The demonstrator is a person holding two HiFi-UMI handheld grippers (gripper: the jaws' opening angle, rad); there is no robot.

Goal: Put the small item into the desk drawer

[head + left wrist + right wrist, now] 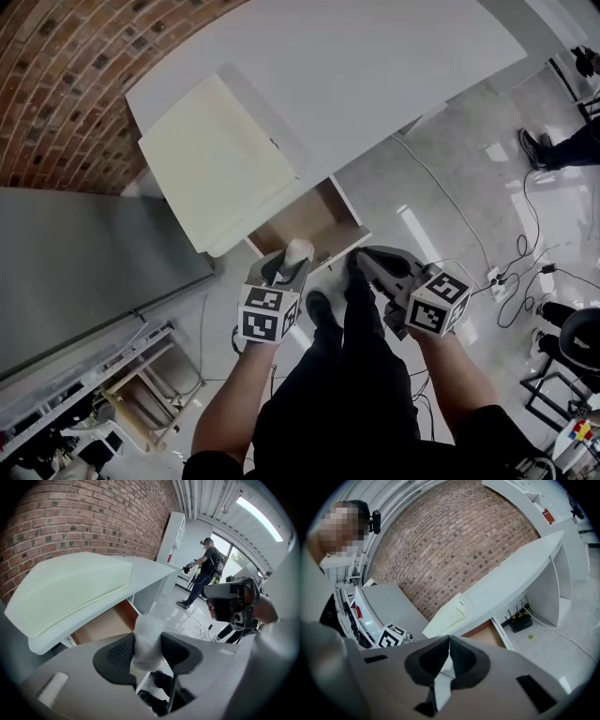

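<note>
A small white item (pixel 298 249) sits between the fingers of my left gripper (pixel 292 259), which is shut on it just in front of the open desk drawer (pixel 305 221). In the left gripper view the white item (pixel 146 634) stands pinched between the dark pads, with the drawer's brown inside (pixel 101 623) beyond and below it. My right gripper (pixel 361 262) hangs beside the left one at the drawer's front corner. Its jaws (pixel 449 654) are shut with nothing between them. The drawer (pixel 487 637) sits under the cream cabinet top (pixel 211 159).
The white desk top (pixel 356 66) runs along a brick wall (pixel 56 75). A grey cabinet (pixel 84 262) stands at the left. Cables and a power strip (pixel 497 281) lie on the floor at the right. Another person (pixel 206 569) stands far off. My own legs (pixel 347 375) are below the grippers.
</note>
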